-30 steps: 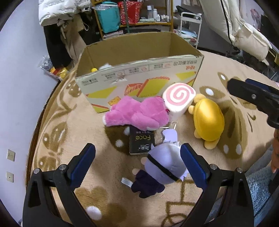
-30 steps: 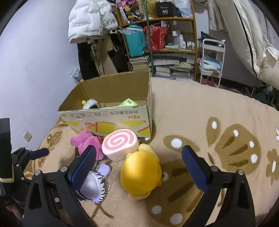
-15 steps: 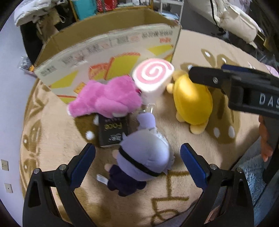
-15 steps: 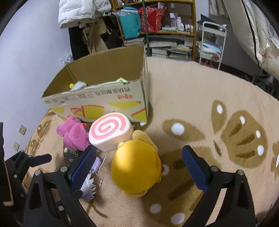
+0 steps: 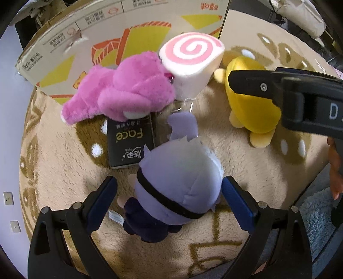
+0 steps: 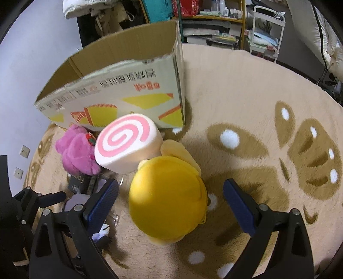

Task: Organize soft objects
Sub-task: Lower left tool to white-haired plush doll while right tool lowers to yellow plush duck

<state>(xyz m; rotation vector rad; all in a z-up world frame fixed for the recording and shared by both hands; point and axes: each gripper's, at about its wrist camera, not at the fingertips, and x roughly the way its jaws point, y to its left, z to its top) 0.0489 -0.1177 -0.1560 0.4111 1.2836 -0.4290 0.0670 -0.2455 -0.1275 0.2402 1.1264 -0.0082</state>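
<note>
My left gripper (image 5: 169, 203) is open, its jaws on either side of a lilac doll (image 5: 180, 182) with a dark body lying on the rug. My right gripper (image 6: 170, 206) is open around a yellow plush (image 6: 167, 199); the plush also shows in the left wrist view (image 5: 253, 107). A pink-swirl roll cushion (image 6: 126, 143) and a pink plush (image 5: 124, 90) lie in front of the open cardboard box (image 6: 120, 90). The right gripper's finger (image 5: 278, 90) crosses the left wrist view.
A black "Face" packet (image 5: 128, 143) lies under the pink plush on the beige patterned rug (image 6: 246, 111). Shelves (image 6: 214, 17), a white cart (image 6: 265, 32) and hanging clothes stand behind the box. A wall with sockets (image 6: 24, 151) is at left.
Both grippers have moved down and forward. The left one now straddles the lilac doll, the right one straddles the yellow plush. Both stay open.
</note>
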